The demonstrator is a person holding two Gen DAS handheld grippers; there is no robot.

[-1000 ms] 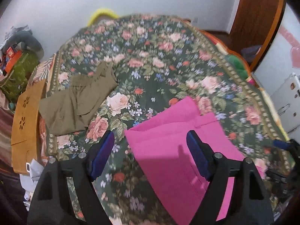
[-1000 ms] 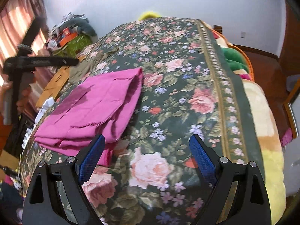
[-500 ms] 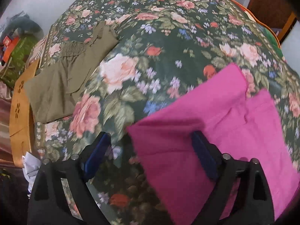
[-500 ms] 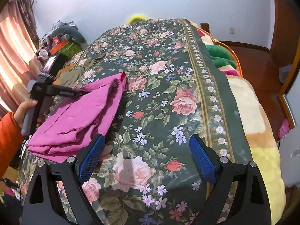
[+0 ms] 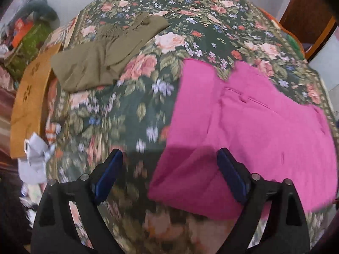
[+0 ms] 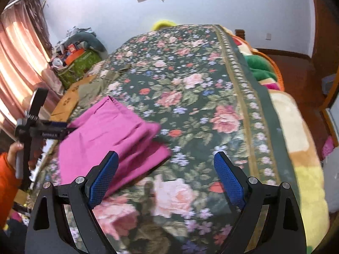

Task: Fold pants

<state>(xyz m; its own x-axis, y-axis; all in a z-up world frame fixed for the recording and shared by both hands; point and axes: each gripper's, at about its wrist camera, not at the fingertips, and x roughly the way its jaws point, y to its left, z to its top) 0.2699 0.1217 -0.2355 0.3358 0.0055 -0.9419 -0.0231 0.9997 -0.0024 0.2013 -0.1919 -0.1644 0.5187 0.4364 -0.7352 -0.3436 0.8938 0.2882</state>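
Note:
Folded pink pants (image 5: 254,131) lie on the floral bedspread (image 5: 148,63); they also show in the right wrist view (image 6: 110,139), left of centre. My left gripper (image 5: 169,175) is open and empty, low over the near left corner of the pink pants. My right gripper (image 6: 165,180) is open and empty above the bedspread (image 6: 190,97), just right of the pants. The left gripper also shows from outside at the left of the right wrist view (image 6: 40,131), held by a hand in an orange sleeve.
Folded olive pants (image 5: 106,57) lie at the bed's far left edge. A wooden board (image 5: 29,97) and crumpled paper (image 5: 36,158) sit beside the bed on the left. Coloured blankets (image 6: 296,139) hang at the bed's right side. Clutter (image 6: 78,50) stands near the curtain.
My left gripper has dropped and drawn back to the near left corner of the pink pants. My right gripper has shifted; the pants now sit closer to its left finger.

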